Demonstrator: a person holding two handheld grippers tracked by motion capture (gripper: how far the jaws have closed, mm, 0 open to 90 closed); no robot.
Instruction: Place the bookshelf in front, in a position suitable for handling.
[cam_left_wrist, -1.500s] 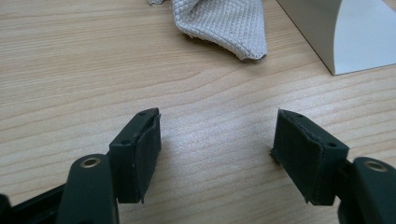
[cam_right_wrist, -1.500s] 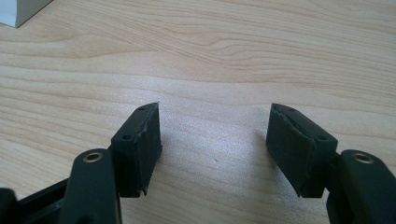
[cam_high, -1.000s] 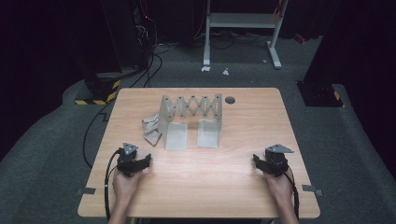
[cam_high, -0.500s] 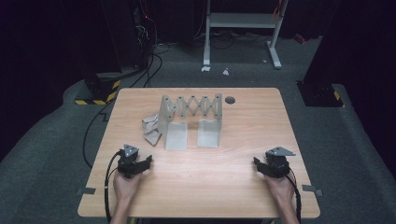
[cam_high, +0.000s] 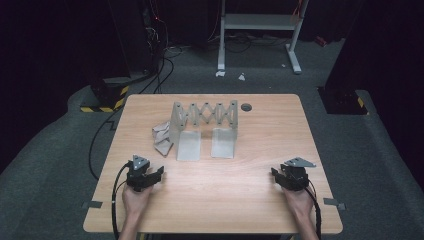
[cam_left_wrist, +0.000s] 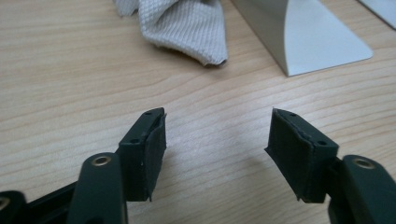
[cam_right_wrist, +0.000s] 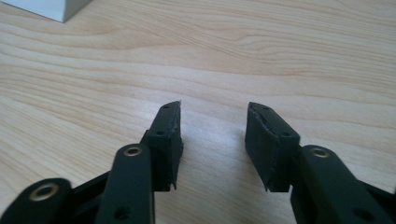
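no readable text, labels or numbers

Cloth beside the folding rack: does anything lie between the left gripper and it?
Nothing visible does. In the left gripper view, bare wooden table runs from the open, empty left gripper to the crumpled cloth. The rack's base plate sits to the cloth's right, off that line.

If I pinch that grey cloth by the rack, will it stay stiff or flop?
The cloth lies crumpled in soft folds with a knit weave, so it will probably droop. It looks thin, so likely light. A push would probably bunch it against the rack.
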